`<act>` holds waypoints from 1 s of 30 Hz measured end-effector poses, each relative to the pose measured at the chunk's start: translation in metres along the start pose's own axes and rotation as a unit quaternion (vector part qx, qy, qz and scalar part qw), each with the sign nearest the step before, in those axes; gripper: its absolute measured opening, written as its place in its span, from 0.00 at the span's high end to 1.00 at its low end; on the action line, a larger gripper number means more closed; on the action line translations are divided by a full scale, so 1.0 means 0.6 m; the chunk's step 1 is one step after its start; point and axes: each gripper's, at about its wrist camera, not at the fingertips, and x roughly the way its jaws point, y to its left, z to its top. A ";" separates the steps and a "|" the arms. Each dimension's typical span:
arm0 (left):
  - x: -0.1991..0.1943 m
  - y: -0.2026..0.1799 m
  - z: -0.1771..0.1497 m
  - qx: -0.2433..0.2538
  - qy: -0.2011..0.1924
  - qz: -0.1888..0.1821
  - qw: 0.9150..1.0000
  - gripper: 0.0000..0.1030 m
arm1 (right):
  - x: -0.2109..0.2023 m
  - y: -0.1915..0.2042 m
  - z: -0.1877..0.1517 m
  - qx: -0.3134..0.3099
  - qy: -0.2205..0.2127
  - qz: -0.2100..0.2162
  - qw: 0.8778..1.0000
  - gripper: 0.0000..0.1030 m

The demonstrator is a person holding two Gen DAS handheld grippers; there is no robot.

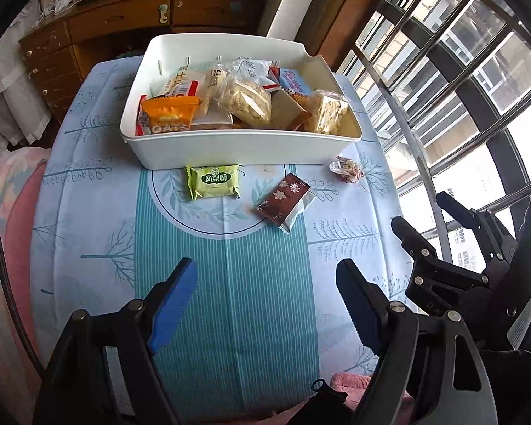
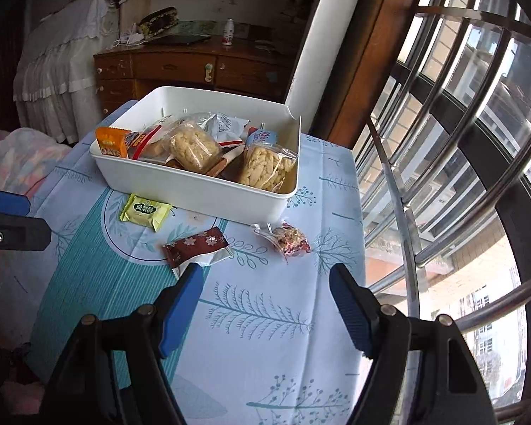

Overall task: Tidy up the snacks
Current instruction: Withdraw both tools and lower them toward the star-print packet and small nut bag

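The left tool (image 1: 265,276) hangs over the near part of the tabletop (image 1: 230,301) with its blue-padded jaws spread wide and nothing between them. The right tool (image 2: 263,279) is just as wide apart and equally bare, poised near the tabletop's window-side edge; in the left view it shows as black linkage at the right margin.

Ahead of both lie three loose snacks. A green packet (image 1: 214,180) sits just beside the front wall of the white bin (image 1: 237,148). A dark red packet (image 1: 285,200) with snowflake marks lies nearer the tools, and a small clear-wrapped sweet (image 1: 348,170) with red pieces rests near the bin's front right corner. All three are apart from one another.

The bin holds a heap of snacks: an orange oats packet (image 1: 170,113) at the front left, two clear bags of pale puffed pieces (image 2: 194,147), and several wrappers beneath whose labels are too overlapped to read.

The tabletop wears a pale blue cloth printed with trees and a teal striped centre band. A barred window (image 2: 460,141) runs along the right. Behind stands a wooden dresser (image 1: 124,21), its top cluttered and partly cut off. A pink blanket (image 1: 7,194) shows at the left edge.
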 end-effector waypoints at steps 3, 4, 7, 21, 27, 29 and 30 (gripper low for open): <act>0.026 -0.027 -0.001 0.003 0.005 0.019 1.000 0.23 | 0.020 -0.013 -0.008 -0.028 0.002 0.008 1.000 0.28; 0.034 -0.035 -0.001 0.006 0.005 0.026 1.000 0.23 | 0.026 -0.016 -0.011 -0.039 0.002 0.007 0.999 0.28; 0.061 -0.056 0.004 0.016 0.005 0.048 0.999 0.23 | 0.049 -0.029 -0.020 -0.058 0.003 0.011 0.998 0.28; 0.190 -0.089 0.019 0.078 -0.031 0.107 0.991 0.23 | 0.155 -0.062 -0.049 -0.060 0.001 0.044 0.997 0.28; 0.227 -0.092 0.031 0.103 -0.031 0.116 0.987 0.23 | 0.192 -0.054 -0.050 -0.065 -0.008 0.038 0.997 0.35; 0.237 -0.093 0.032 0.104 -0.031 0.113 0.988 0.23 | 0.203 -0.053 -0.046 -0.061 -0.009 0.035 0.997 0.36; 0.242 -0.095 0.033 0.107 -0.032 0.115 0.987 0.23 | 0.209 -0.053 -0.044 -0.060 -0.008 0.036 0.998 0.36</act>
